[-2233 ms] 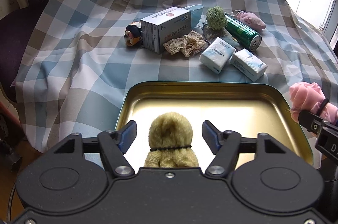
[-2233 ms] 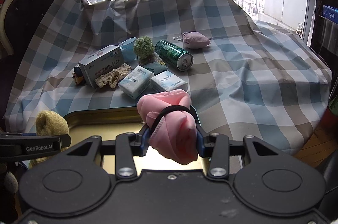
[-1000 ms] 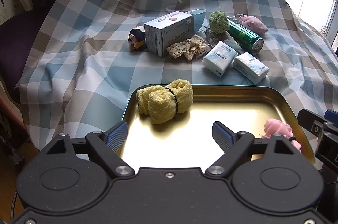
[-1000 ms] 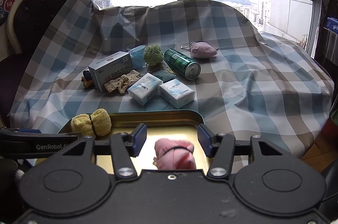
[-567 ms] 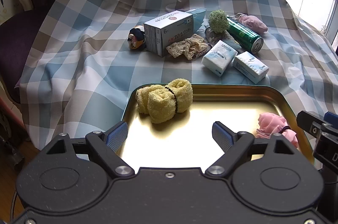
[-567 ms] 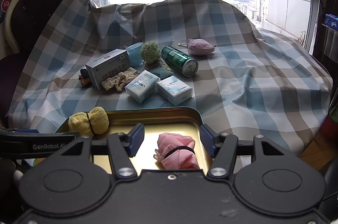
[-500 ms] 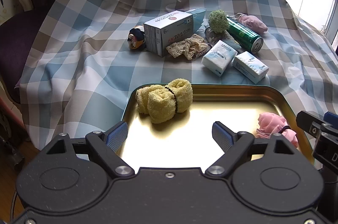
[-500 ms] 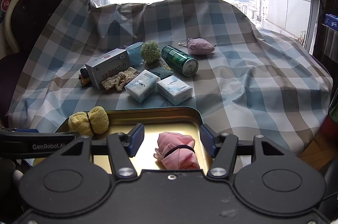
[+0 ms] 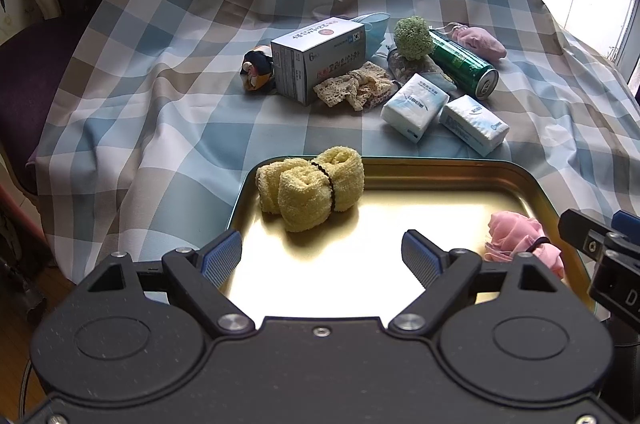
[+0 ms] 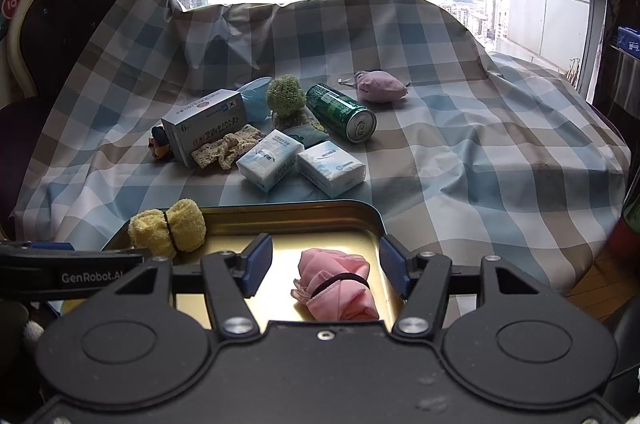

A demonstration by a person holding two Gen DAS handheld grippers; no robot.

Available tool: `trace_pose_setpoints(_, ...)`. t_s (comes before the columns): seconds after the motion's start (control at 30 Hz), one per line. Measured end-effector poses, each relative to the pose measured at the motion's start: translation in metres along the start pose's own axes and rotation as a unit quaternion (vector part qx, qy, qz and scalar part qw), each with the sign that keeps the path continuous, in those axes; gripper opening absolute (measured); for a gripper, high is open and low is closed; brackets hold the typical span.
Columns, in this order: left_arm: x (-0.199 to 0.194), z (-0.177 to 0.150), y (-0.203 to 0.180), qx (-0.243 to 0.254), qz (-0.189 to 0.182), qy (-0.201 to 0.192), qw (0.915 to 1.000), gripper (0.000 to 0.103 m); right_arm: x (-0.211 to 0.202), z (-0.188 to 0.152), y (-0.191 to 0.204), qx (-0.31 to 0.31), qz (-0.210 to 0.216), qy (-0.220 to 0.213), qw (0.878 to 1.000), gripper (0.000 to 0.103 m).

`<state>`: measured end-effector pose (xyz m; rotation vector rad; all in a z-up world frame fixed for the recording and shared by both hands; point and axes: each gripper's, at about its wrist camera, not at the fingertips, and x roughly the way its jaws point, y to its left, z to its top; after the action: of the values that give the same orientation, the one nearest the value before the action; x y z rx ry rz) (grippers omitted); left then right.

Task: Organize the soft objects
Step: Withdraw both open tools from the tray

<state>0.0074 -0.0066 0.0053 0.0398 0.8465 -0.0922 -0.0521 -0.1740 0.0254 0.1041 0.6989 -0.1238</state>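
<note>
Inside the gold tray [image 9: 440,169] lie two soft bundles, each cinched by a black band: one yellow terry roll [image 9: 310,189] at the tray's far left corner and one pink cloth roll [image 10: 338,284] near its right wall, well apart from each other with bare metal between them. Over the tray's near edge hang two grippers. One, the left gripper [image 9: 322,254], has its blue pads spread wide with nothing between them; the yellow roll sits just beyond its fingertips, untouched. The other, the right gripper [image 10: 326,264], also stands parted, its pads to either side of the pink roll without pressing on it, so the roll rests free on the tray floor.

Beyond the tray's far rim, on the checked cloth [image 9: 180,111], sits one cluster of loose things. Nearest the tray are two white tissue packs [image 9: 414,107], side by side. Behind them lies one piece of beige lace [image 9: 354,89], touching one white carton [image 9: 318,59] printed with red lettering. At the carton's left end is one small dark stuffed toy [image 9: 256,69]; behind the carton, one light blue face mask [image 10: 256,97]. Further right of the carton are one green pompom [image 9: 412,37], one green can [image 9: 464,63] lying on its side, and one mauve pouch [image 10: 380,85] farthest from the tray. Left of the cloth, away from the tray, stands one dark upholstered chair [image 10: 52,35].
</note>
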Motion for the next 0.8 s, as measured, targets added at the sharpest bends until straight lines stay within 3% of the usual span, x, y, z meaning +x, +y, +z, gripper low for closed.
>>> trace_pose_setpoints(0.8,0.012,0.000,0.008,-0.010,-0.006,0.020,0.9997,0.084,0.016,0.004,0.004,-0.001,0.000,0.028,1.000,0.060)
